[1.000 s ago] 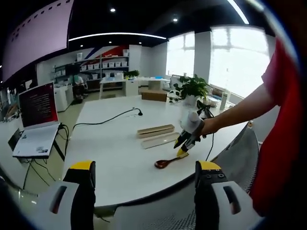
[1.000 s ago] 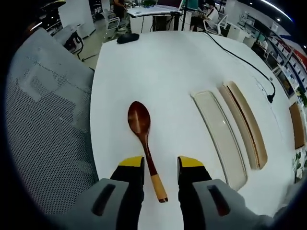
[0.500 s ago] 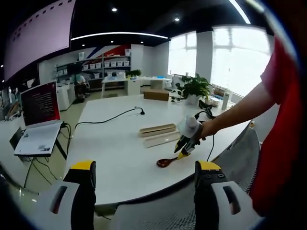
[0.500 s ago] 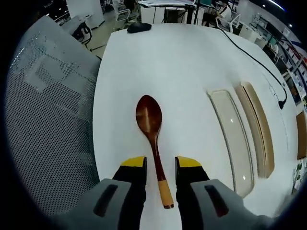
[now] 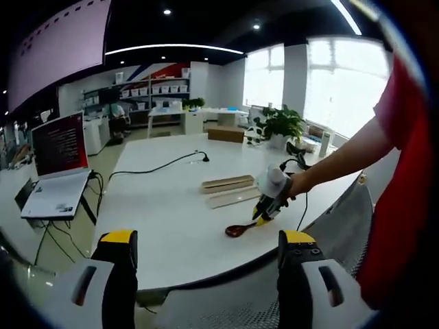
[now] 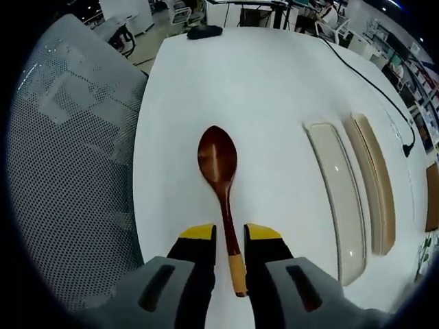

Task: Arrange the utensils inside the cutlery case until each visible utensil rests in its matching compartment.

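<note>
A dark wooden spoon [image 6: 217, 154] lies on the white table [image 6: 274, 89], bowl away from me, its pale handle end between the jaws of my right gripper [image 6: 230, 236]. Those jaws stand open, drawn close around the handle with a thin gap on each side. To the right lie the long beige tray [image 6: 336, 199] and the tan wooden case [image 6: 374, 181], side by side. In the left gripper view my left gripper [image 5: 206, 247] hangs open and empty before the table edge, and beyond it the right gripper [image 5: 264, 214] sits over the spoon [image 5: 236, 229], near the case [image 5: 226, 184].
A grey mesh chair [image 6: 68, 157] stands against the table's near edge. A black cable [image 5: 158, 168] crosses the table; a laptop [image 5: 58, 171] sits at the left and a potted plant [image 5: 282, 123] at the back. A person's arm [image 5: 343, 161] reaches in from the right.
My right gripper has come down and forward along the spoon's handle, and its jaws have narrowed around it. The left gripper has held almost still.
</note>
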Available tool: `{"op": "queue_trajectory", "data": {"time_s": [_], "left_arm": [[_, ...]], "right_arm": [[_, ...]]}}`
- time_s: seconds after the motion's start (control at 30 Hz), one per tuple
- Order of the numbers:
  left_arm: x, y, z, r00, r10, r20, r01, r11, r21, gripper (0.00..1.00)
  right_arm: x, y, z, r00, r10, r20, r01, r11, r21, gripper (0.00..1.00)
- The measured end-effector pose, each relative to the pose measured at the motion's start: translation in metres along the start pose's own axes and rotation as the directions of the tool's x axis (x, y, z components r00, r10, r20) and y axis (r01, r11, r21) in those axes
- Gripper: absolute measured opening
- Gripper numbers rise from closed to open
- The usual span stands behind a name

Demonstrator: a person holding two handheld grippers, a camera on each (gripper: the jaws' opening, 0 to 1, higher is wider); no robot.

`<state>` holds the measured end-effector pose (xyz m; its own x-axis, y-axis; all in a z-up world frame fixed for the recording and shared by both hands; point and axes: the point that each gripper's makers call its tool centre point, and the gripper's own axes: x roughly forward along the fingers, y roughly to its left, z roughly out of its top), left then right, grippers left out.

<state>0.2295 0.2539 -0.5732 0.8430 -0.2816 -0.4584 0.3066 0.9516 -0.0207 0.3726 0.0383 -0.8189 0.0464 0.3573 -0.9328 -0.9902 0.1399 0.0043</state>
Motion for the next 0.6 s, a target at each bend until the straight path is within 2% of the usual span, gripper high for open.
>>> {"op": "queue_trajectory", "data": {"time_s": [0.33, 0.6], "left_arm": [[-0.002, 0.0028, -0.0019, 1.0, 0.01, -0.002, -0.01, 1.0, -0.006, 0.86], [-0.0027, 0.0032, -0.0043, 1.0, 0.016, -0.005, -0.016, 1.0, -0.004, 0.86]], "right_arm": [[0.0032, 0.0032, -0.0001, 1.0, 0.006, -0.022, -0.007, 1.0, -0.028, 0.11], [0.0076, 0.0037, -0.0046, 0.999, 0.0, -0.047, -0.001, 1.0, -0.02, 0.05]]}}
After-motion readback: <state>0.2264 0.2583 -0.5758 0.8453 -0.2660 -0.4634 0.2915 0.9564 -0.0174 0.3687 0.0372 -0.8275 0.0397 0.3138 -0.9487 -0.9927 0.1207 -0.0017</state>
